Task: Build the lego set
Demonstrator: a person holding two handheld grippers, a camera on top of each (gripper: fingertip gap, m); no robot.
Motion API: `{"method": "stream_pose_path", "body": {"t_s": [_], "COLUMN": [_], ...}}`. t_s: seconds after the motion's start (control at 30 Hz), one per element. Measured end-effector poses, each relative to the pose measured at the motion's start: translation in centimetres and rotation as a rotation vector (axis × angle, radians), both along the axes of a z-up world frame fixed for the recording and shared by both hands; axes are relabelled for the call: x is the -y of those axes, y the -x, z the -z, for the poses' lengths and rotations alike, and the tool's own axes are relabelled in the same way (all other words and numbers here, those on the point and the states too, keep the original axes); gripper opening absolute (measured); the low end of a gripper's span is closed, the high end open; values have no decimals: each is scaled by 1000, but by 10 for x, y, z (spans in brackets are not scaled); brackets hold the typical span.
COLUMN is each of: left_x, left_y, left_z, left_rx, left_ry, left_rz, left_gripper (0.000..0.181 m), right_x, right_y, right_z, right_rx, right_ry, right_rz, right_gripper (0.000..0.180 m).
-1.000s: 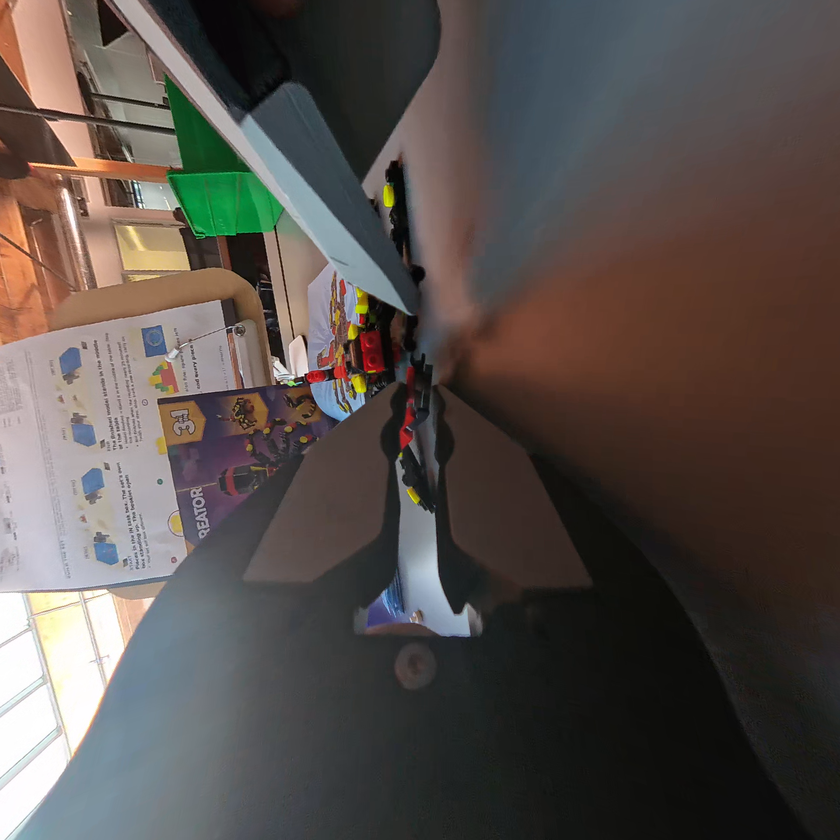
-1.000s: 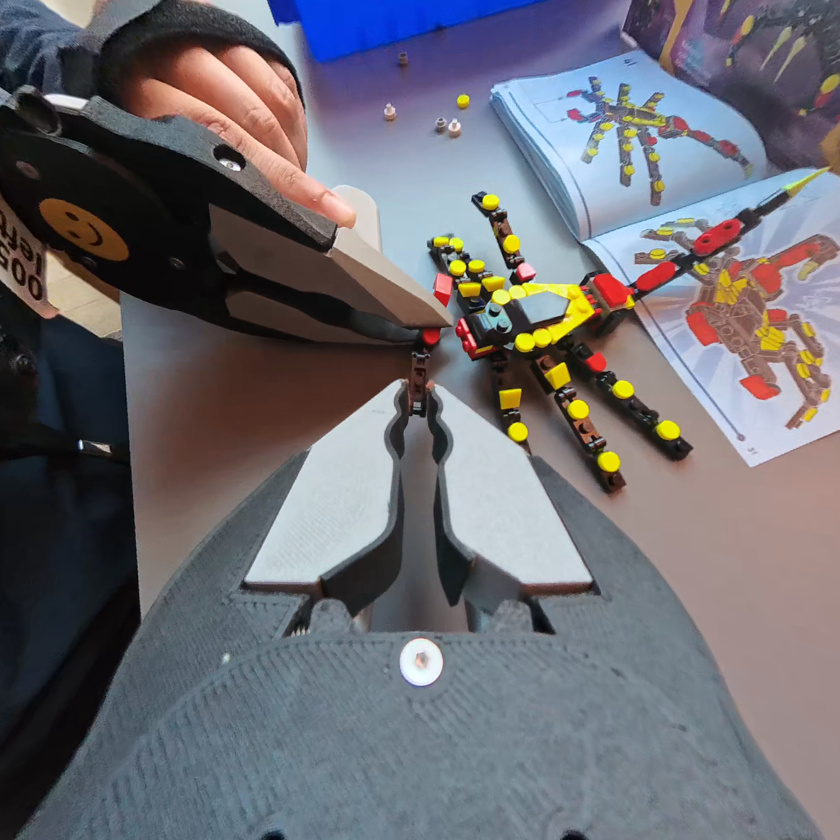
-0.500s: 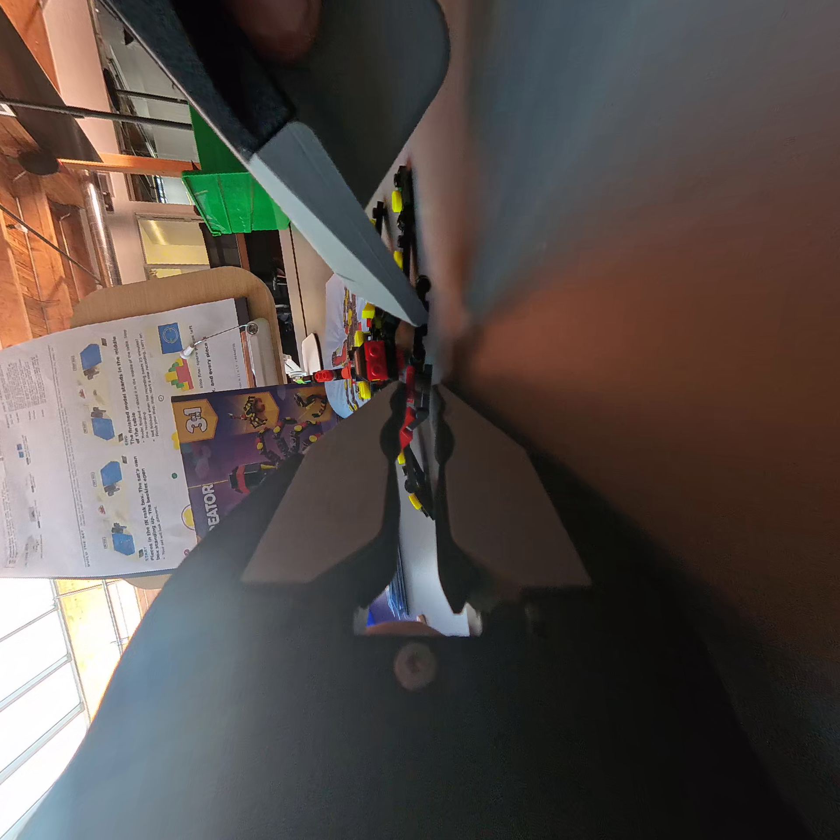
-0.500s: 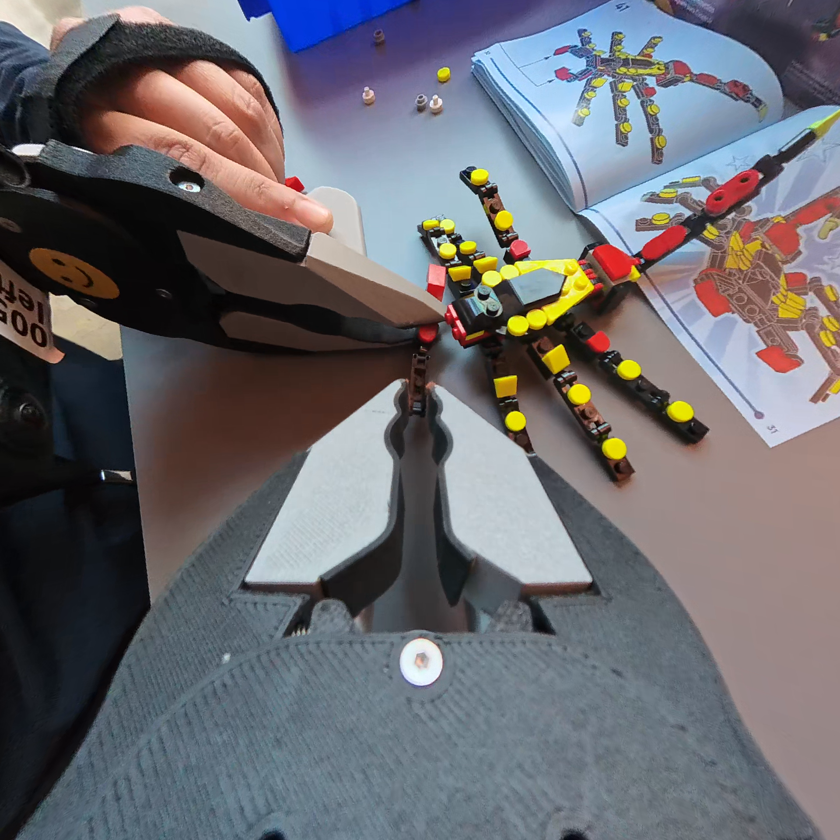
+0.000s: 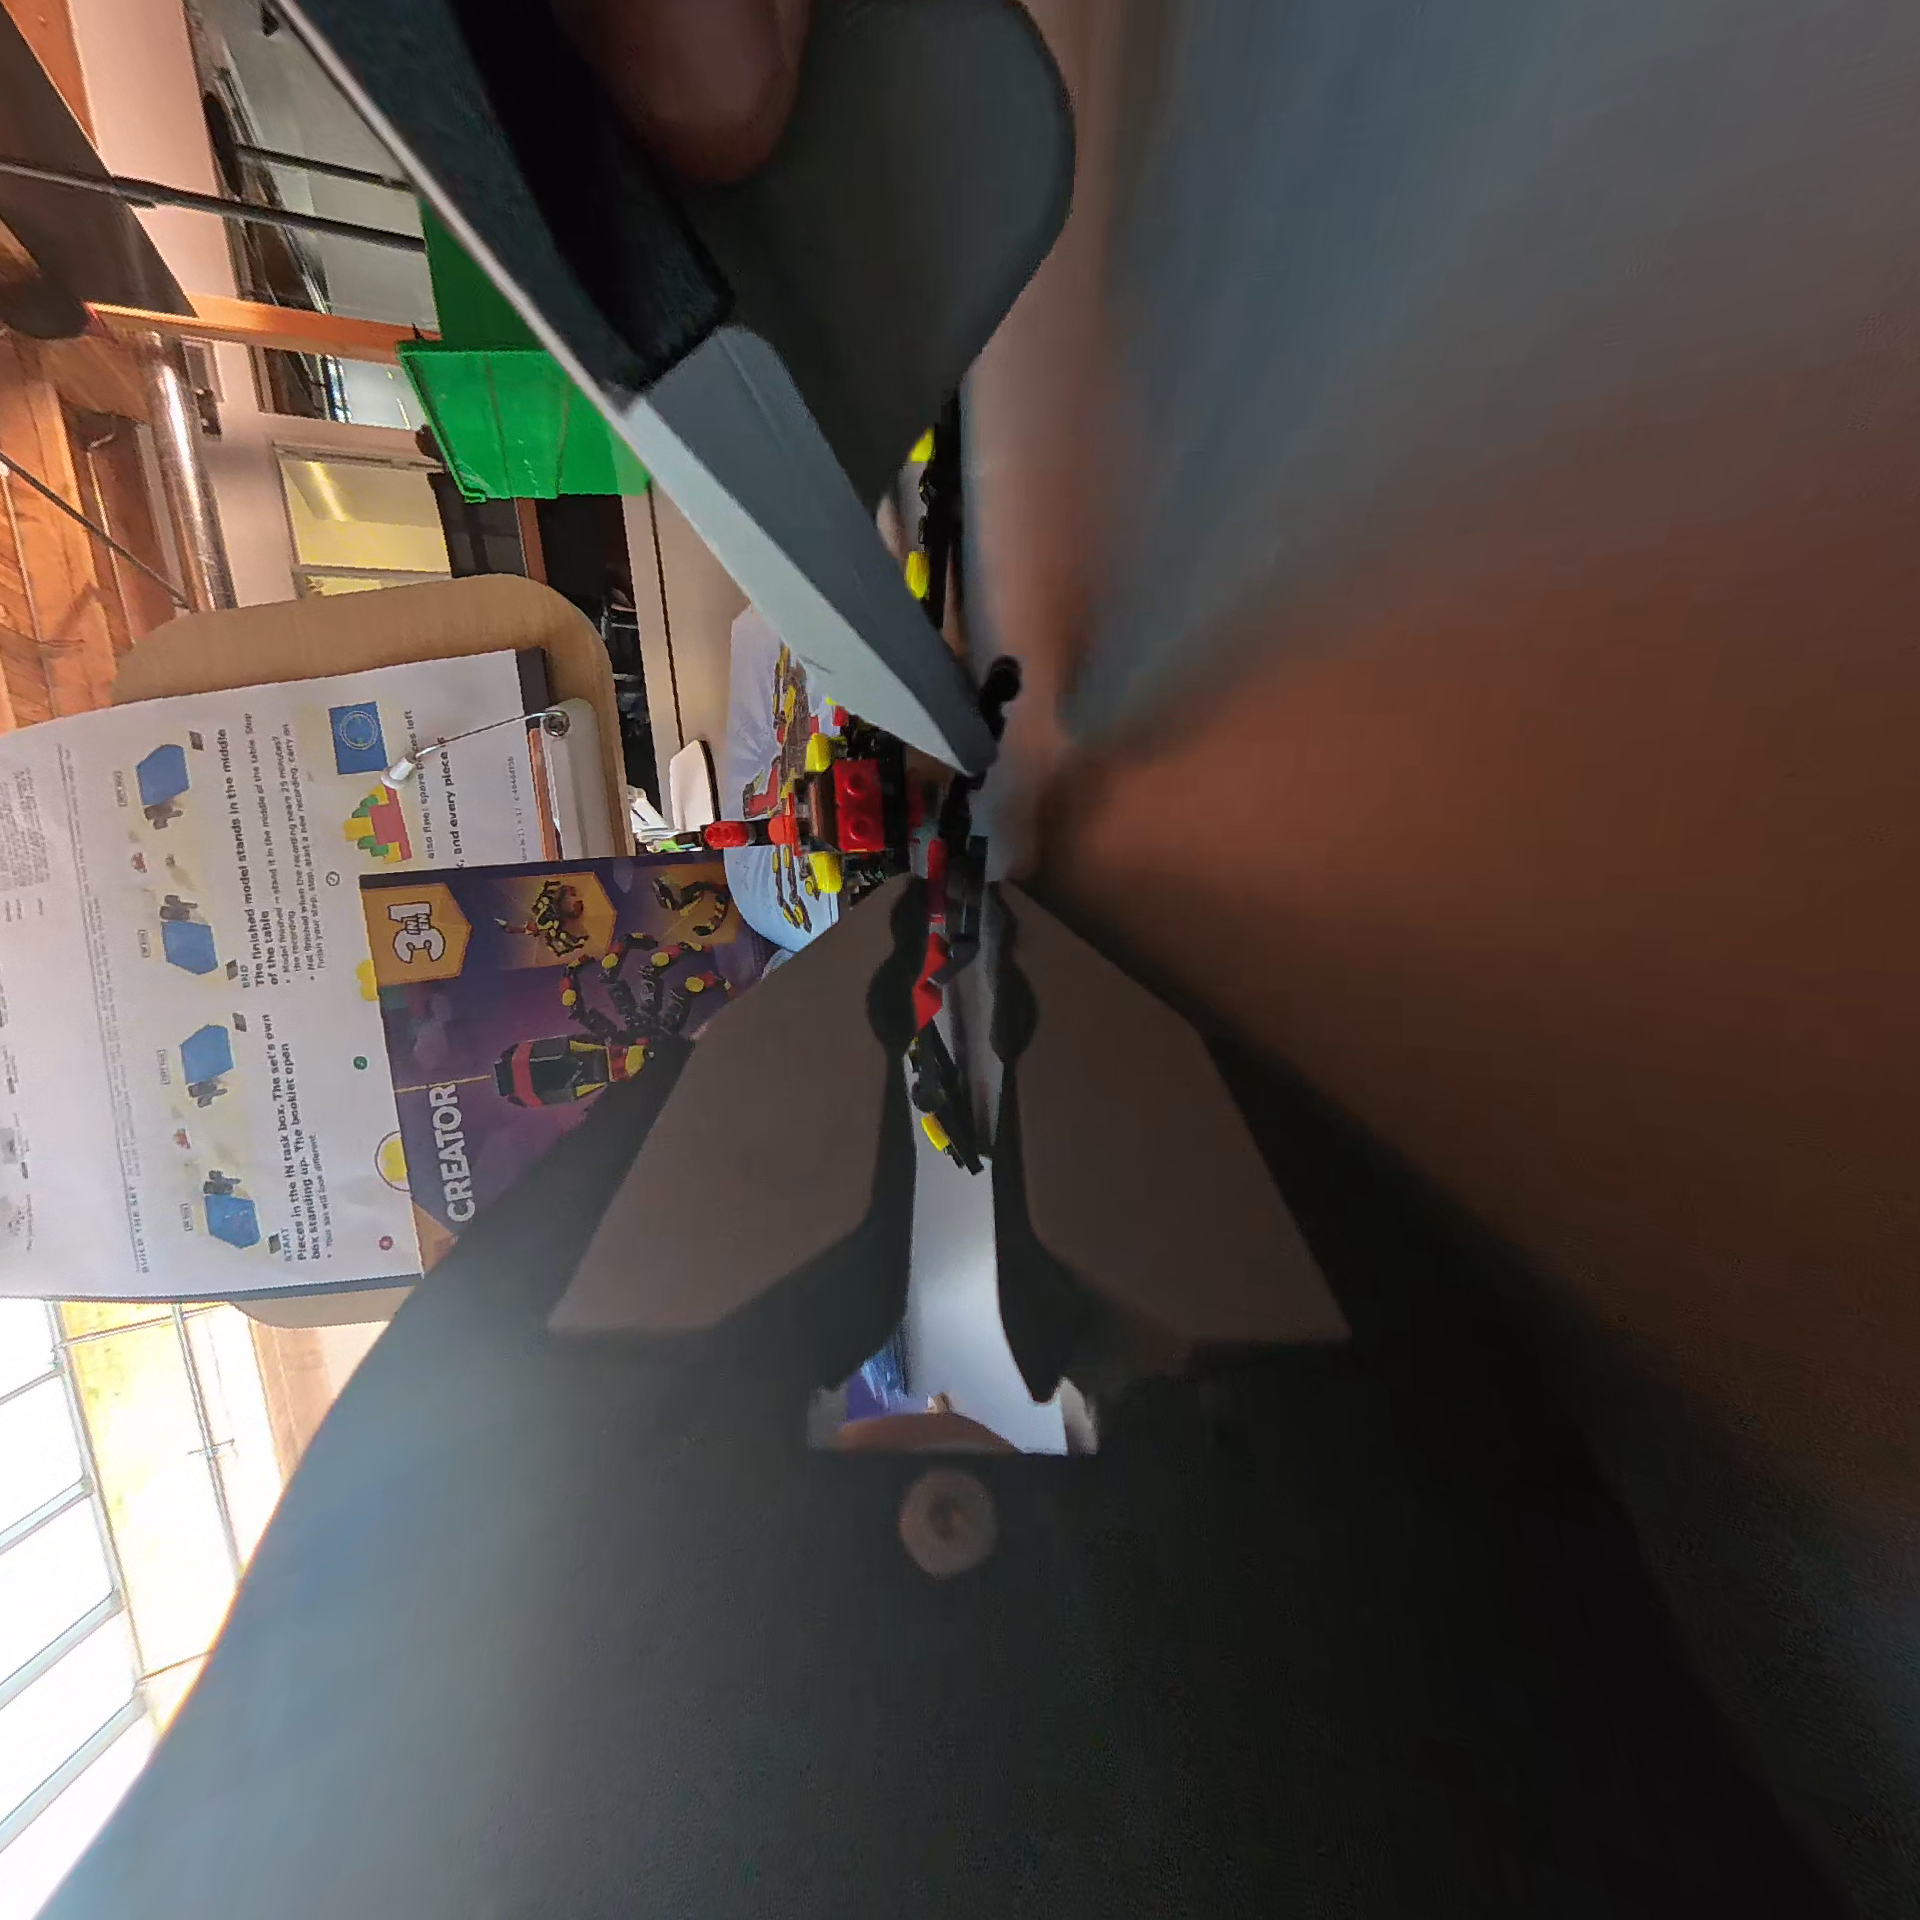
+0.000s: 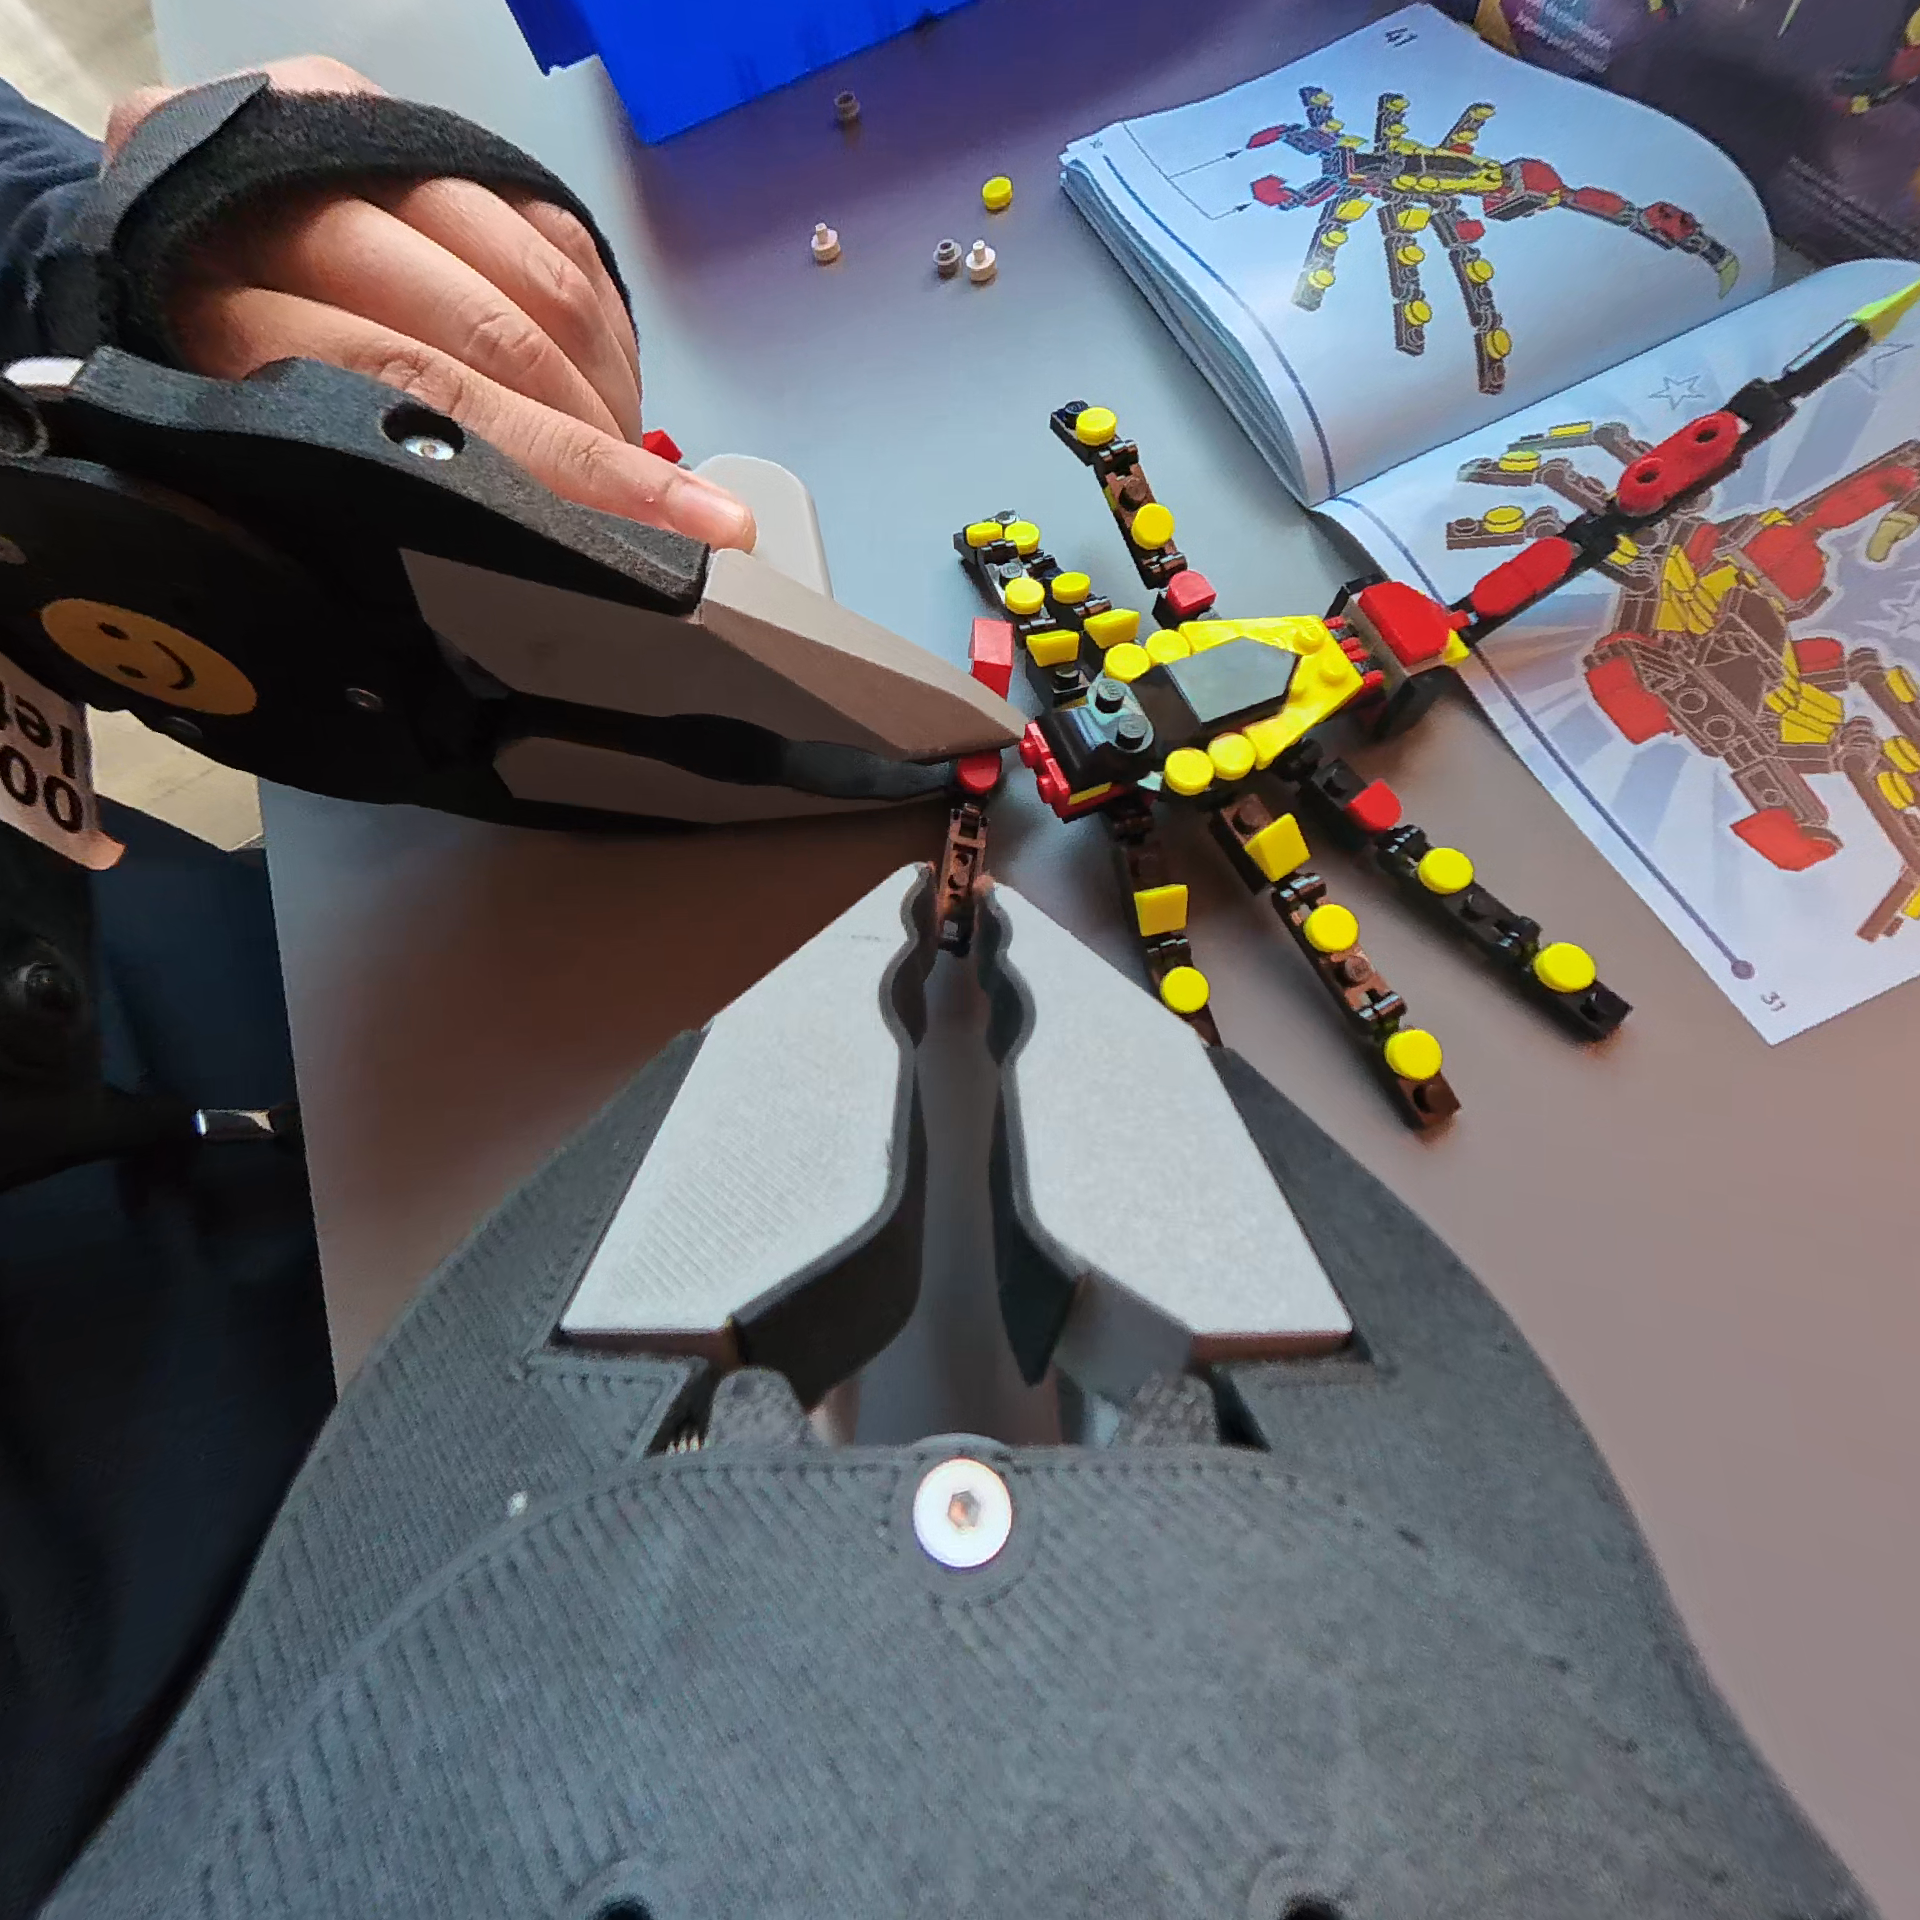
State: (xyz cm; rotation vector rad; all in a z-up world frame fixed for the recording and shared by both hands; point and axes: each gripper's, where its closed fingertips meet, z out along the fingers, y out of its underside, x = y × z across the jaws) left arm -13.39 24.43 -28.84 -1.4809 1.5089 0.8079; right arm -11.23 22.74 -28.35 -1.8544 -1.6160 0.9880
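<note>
We see little of the table (image 5: 1455, 935) in the left wrist view: it runs edge-on and blurred, and the lego spider (image 5: 862, 816) shows only as a cramped sliver of red, black and yellow past our left gripper (image 5: 951, 904). There its jaws look nearly together around a red and black piece, though what exactly they pinch is hard to make out.

The right wrist view is clearer. The lego spider (image 6: 1195, 707) lies flat on the table (image 6: 623, 987), its tail reaching onto the open instruction booklet (image 6: 1558, 416). Our left gripper (image 6: 982, 758) comes in from the spider's head side, jaws closed down on a small red piece (image 6: 977, 772) just beside the head. Our right gripper (image 6: 956, 904) has its jaws drawn narrow onto a dark brown leg segment (image 6: 961, 868) that hangs from that red piece. Loose studs (image 6: 961, 255) lie beyond the spider, near a blue box (image 6: 748, 52) cut off by the frame.

Compared with half a second ago, both grips remain as they were; the spider sits slightly lower and more to the right in the right wrist view.
</note>
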Motion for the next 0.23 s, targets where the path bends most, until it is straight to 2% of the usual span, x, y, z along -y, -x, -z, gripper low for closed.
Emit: {"method": "stream_pose_path", "body": {"t_s": [0.03,0.23], "left_x": [0,0], "left_y": [0,-1], "left_z": [0,0], "left_rx": [6,1], "left_ry": [1,-9], "left_rz": [4,7], "left_gripper": [6,6], "right_x": [1,2], "right_y": [1,3], "right_z": [2,5], "right_rx": [13,34], "right_ry": [-3,-36], "right_rz": [-7,-25], "right_gripper": [4,4]}}
